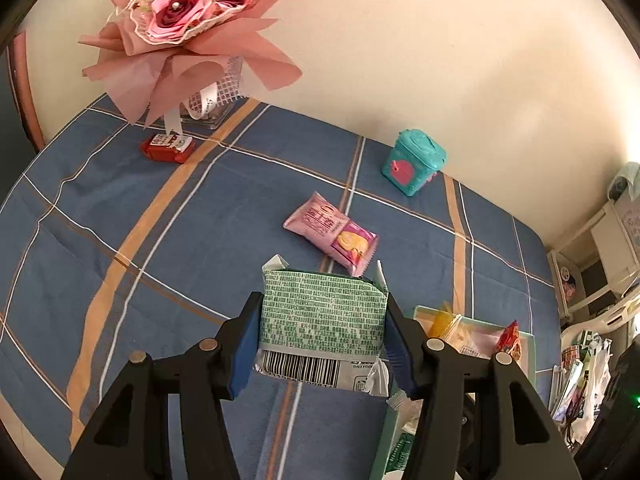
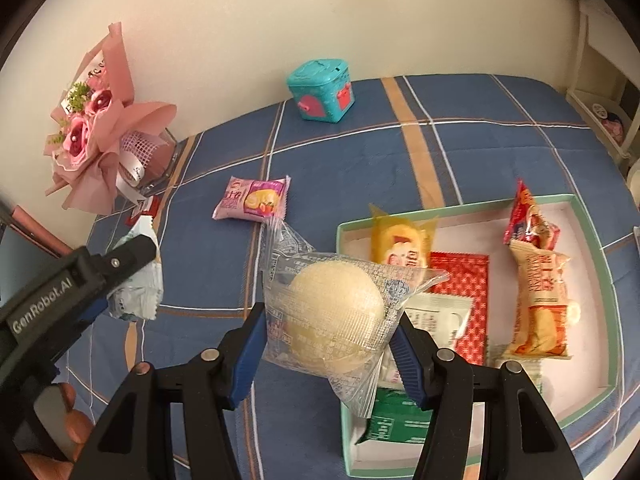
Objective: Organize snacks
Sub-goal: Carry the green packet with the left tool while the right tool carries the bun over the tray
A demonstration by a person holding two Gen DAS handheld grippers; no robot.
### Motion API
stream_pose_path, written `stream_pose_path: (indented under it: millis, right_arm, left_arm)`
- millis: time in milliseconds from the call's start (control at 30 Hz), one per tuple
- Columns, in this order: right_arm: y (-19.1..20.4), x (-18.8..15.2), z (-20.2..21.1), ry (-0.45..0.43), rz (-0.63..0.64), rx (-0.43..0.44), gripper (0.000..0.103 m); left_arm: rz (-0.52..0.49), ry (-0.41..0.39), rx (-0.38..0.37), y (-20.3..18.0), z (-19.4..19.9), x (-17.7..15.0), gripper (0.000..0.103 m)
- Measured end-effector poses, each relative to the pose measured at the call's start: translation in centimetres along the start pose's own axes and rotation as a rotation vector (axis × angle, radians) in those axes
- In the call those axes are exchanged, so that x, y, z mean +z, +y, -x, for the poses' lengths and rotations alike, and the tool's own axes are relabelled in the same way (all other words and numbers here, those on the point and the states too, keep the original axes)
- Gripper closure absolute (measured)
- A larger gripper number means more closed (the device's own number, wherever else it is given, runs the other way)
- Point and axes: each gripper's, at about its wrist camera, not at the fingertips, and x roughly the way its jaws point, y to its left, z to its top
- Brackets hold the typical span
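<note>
My left gripper (image 1: 322, 340) is shut on a green-and-white snack packet (image 1: 322, 320), barcode toward the camera, held above the blue plaid cloth. My right gripper (image 2: 330, 344) is shut on a clear-wrapped pale round bun (image 2: 334, 308), lifted by the left edge of the green-rimmed tray (image 2: 592, 272). The tray holds several packets: a yellow one (image 2: 400, 240), a red one (image 2: 464, 280), a tall cream-and-red one (image 2: 536, 288). In the right wrist view the left gripper (image 2: 132, 276) shows at the left with its packet. A pink snack packet (image 1: 332, 232) (image 2: 252, 200) lies loose on the cloth. A red packet (image 1: 168, 148) sits by the bouquet.
A pink paper-flower bouquet (image 1: 180, 28) (image 2: 100, 132) stands at the far left against the wall. A teal toy box (image 1: 414, 160) (image 2: 322, 90) sits at the wall. White shelves and clutter (image 1: 592, 320) lie beyond the table's right edge. A hand (image 2: 60, 440) shows at bottom left.
</note>
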Motion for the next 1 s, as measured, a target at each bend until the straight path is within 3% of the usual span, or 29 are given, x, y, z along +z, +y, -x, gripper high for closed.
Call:
stream_pose_path:
  millis: [433, 667, 1000]
  right_arm:
    - [-6.1, 1.2, 2.0, -0.025, -0.098, -0.045, 0.041]
    - [-12.5, 1.8, 3.8, -0.068, -0.229, -0.094, 0.041]
    - [-19.0, 2.3, 4.9, -0.106, -0.287, -0.159, 0.04]
  left_arm:
    - [-0.053, -0.011, -0.036, -4.4, 0.8, -1.3, 0.045]
    - [-0.16, 0.019, -0.079, -9.3, 0.2, -3.0, 0.045]
    - [-0.328, 0.074, -0.165, -17.1, -1.7, -6.3, 0.045]
